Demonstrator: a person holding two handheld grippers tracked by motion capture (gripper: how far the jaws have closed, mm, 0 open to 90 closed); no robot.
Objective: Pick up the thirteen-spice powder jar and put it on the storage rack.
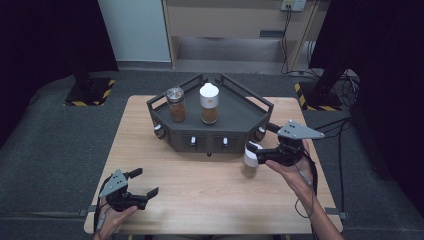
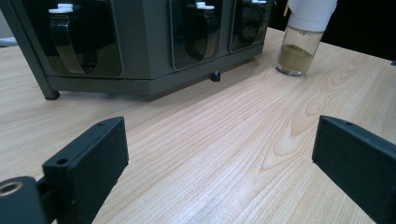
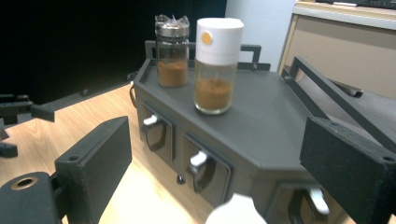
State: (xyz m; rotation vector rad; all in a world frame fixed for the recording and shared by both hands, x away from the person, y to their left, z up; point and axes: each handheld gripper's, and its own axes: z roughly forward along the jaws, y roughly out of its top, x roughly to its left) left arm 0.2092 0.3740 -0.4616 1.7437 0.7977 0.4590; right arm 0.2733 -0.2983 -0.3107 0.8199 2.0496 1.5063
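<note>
I see the spice jar (image 1: 249,161) upright at centre right of the frame, touching my right gripper (image 1: 257,152), whose jaws look parted; left gripper (image 1: 145,182) wide open, empty, lower left

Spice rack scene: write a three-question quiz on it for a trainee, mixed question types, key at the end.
1. True or false: the left gripper is shut on a jar.
2. How many jars stand on top of the rack?
3. Which jar stands on the table by the right gripper? A) white-capped jar B) metal-lidded jar

Key: 1 false, its jaws are apart and hold nothing; 2 two; 3 A.
</note>
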